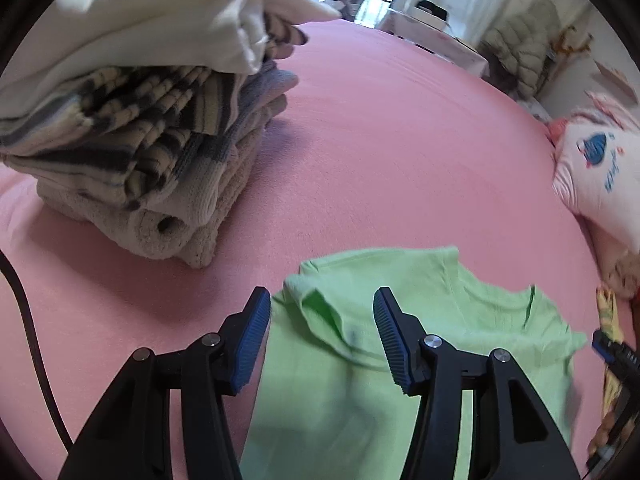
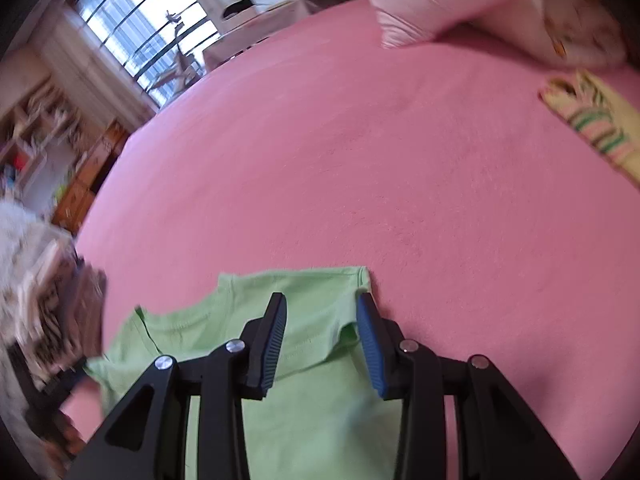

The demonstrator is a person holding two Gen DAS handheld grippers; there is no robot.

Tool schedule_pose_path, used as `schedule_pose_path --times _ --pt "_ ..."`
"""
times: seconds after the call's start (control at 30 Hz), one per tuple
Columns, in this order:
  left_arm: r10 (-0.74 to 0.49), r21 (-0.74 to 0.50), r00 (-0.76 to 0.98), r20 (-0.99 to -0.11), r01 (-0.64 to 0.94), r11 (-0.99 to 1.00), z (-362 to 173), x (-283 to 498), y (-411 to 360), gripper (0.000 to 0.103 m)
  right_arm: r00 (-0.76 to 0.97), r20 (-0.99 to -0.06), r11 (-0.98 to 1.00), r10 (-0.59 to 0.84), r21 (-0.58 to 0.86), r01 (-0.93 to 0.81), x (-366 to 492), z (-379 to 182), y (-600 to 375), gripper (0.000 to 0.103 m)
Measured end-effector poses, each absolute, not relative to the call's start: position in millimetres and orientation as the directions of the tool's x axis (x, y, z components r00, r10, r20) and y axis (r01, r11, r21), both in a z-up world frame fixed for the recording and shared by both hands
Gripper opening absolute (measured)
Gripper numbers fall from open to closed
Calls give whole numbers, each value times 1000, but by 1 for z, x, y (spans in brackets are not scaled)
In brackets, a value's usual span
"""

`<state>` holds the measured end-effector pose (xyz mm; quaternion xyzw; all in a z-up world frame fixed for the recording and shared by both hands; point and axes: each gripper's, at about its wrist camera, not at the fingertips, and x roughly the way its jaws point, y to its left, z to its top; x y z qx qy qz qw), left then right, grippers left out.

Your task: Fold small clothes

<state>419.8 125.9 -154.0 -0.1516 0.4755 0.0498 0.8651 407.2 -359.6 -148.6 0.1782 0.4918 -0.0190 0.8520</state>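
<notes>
A small light-green T-shirt (image 1: 360, 360) lies flat on the pink bed sheet (image 1: 380, 140), sleeves folded in. My left gripper (image 1: 322, 304) is open, its jaws hovering over the shirt's left shoulder and sleeve. In the right wrist view the same shirt (image 2: 312, 392) lies below my right gripper (image 2: 320, 308), which is open over the right shoulder and sleeve. The right gripper's tip also shows at the left wrist view's right edge (image 1: 612, 350). Neither gripper holds cloth.
A stack of folded knitted and white clothes (image 1: 140, 120) stands on the bed to the left, seen blurred in the right wrist view (image 2: 44, 312). A pink-white pillow (image 1: 596, 168) and a patterned cloth (image 2: 592, 120) lie at the right. A black cable (image 1: 28, 320) runs at the left.
</notes>
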Motion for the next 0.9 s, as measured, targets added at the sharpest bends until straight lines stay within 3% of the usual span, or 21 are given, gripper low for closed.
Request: schedule_pose_path --times 0.2,0.27,0.43,0.6,0.9 --pt "-127 -175 491 -862 -53 983 -156 387 106 48 476 -862 970 173 233 69 383 -150 -332 32" --pt "-165 -174 458 -874 22 984 -161 379 94 33 447 -873 970 195 238 41 379 -155 -323 23" --pt "-225 -179 378 -898 153 972 -177 376 62 13 373 -898 967 235 256 6 382 -178 -303 13" --pt "-243 -185 305 -921 206 961 -198 389 34 13 328 -920 975 215 223 -12 398 -198 -277 11" --pt "-218 -147 322 -921 229 962 -208 424 14 13 356 -913 971 197 232 56 432 -210 -272 11"
